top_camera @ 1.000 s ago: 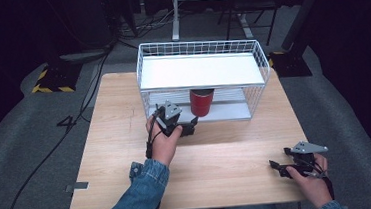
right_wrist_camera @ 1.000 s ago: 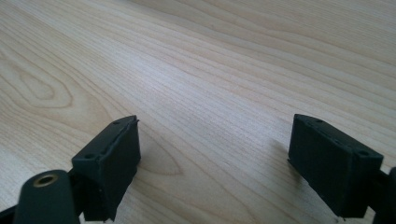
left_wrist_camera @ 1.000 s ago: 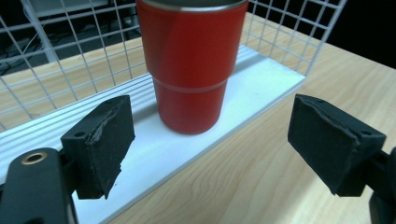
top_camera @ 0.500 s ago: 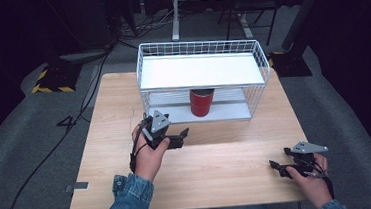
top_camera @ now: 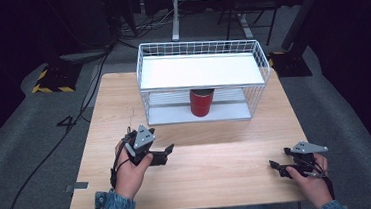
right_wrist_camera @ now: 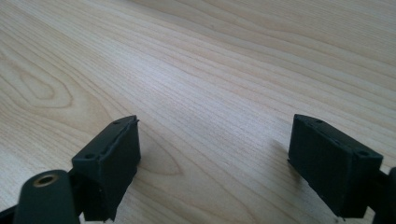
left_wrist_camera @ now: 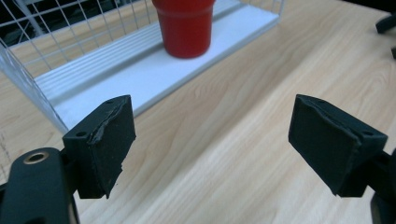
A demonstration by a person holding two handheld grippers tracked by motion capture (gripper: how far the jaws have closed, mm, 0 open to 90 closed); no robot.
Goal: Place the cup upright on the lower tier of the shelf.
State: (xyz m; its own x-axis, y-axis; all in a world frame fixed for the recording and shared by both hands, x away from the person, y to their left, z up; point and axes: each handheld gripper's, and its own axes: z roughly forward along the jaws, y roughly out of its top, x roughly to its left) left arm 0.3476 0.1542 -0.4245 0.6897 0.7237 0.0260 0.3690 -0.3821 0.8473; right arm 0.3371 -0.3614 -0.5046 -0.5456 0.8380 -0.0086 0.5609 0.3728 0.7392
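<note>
A red cup (top_camera: 202, 102) stands upright on the lower white shelf of a white wire rack (top_camera: 201, 70) at the back of the wooden table (top_camera: 217, 154). My left gripper (top_camera: 167, 154) is open and empty over the table's near left, well short of the rack. In the left gripper view the red cup (left_wrist_camera: 184, 25) sits ahead on the rack's lower shelf (left_wrist_camera: 140, 79), beyond the left gripper (left_wrist_camera: 210, 154) and its wide-apart jaws. Near the front right corner my right gripper (top_camera: 279, 158) is open, low over bare wood, as the right gripper (right_wrist_camera: 215, 168) shows in its own view.
The rack's upper shelf (top_camera: 201, 69) is a flat white board with a wire rim. Dark floor, cables and a yellow-black striped block (top_camera: 51, 85) lie beyond the table's left side.
My left gripper has drawn back from the rack toward the person and to the left, open and empty. The cup stayed on the lower shelf. The right gripper has not moved.
</note>
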